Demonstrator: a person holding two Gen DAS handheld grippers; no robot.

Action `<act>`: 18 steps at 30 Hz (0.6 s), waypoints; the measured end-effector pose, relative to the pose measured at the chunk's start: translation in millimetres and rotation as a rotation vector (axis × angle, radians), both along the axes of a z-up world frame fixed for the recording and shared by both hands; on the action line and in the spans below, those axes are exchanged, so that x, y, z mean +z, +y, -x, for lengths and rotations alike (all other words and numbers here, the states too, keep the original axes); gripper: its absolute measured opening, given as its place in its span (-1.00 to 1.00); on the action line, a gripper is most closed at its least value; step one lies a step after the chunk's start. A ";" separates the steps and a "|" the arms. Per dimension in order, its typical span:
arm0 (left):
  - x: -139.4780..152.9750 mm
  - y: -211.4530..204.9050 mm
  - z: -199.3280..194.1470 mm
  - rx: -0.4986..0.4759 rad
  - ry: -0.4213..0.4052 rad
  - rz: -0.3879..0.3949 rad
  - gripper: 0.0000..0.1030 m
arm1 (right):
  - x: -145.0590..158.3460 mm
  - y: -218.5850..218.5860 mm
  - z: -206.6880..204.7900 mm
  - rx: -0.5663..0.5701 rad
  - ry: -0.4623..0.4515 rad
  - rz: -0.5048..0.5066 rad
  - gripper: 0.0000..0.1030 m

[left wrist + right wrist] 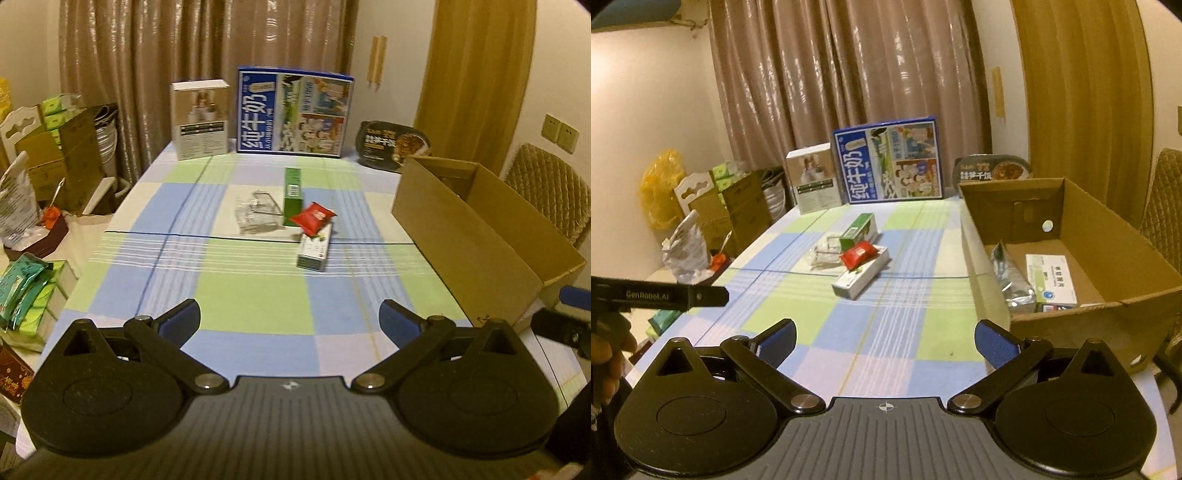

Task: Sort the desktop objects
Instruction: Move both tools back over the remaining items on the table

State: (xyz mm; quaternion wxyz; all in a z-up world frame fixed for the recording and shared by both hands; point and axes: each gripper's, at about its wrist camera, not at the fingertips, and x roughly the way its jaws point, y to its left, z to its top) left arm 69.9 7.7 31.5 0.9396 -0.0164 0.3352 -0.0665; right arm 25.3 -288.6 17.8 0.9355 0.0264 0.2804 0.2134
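still well ahead of both grippers, whose fingers are spread wide and empty, the white carton (860, 276) lies mid-bench under a red packet (857, 253), long axis slanting away, left of the cardboard box (1071, 325).

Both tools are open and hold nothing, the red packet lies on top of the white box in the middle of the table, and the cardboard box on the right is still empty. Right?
Not quite: the cardboard box is not empty. The right wrist view shows a silver pouch and a white medicine box inside it. The rest holds: left tool and right tool are open and empty, and the red packet lies on the white box.
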 end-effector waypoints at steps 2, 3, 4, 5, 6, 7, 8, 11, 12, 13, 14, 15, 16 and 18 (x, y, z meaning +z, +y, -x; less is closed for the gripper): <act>0.6 4.2 -0.8 0.007 0.000 0.005 0.97 | -1.0 3.4 1.0 0.007 0.004 0.004 0.96; 0.5 6.2 -1.4 0.008 0.000 0.007 0.97 | -1.5 5.2 1.1 0.011 0.006 0.006 0.96; 0.2 7.4 -2.1 0.010 0.001 0.008 0.97 | -2.3 7.0 0.3 0.014 0.008 0.008 0.96; -0.4 8.8 -3.1 0.012 0.001 0.009 0.97 | -2.9 8.6 -0.4 0.017 0.011 0.011 0.96; -0.7 10.4 -3.7 0.015 0.002 0.013 0.97 | -3.7 10.1 -1.3 0.020 0.014 0.012 0.96; -1.5 12.3 -4.8 0.017 0.003 0.018 0.97 | -4.5 11.9 -2.2 0.023 0.016 0.013 0.96; -2.6 13.8 -5.6 0.020 0.005 0.022 0.97 | -5.0 13.8 -3.3 0.027 0.019 0.015 0.96; -5.1 17.8 -7.5 0.027 0.008 0.028 0.97 | -7.3 19.9 -6.5 0.037 0.024 0.020 0.96; -6.0 19.1 -8.0 0.030 0.010 0.030 0.97 | -8.2 21.9 -8.6 0.041 0.028 0.021 0.96; -6.9 20.4 -8.9 0.031 0.013 0.032 0.97 | -9.0 23.9 -10.5 0.046 0.031 0.024 0.96; -8.0 21.7 -9.8 0.032 0.015 0.033 0.97 | -10.1 26.3 -12.2 0.049 0.033 0.028 0.96; -9.2 22.8 -11.0 0.033 0.017 0.034 0.97 | -11.7 28.7 -14.1 0.052 0.037 0.033 0.96; -10.5 23.7 -12.5 0.033 0.020 0.034 0.97 | -13.2 31.4 -16.6 0.055 0.042 0.039 0.96; -13.3 25.4 -15.9 0.028 0.027 0.039 0.97 | -15.9 35.6 -20.3 0.061 0.048 0.045 0.96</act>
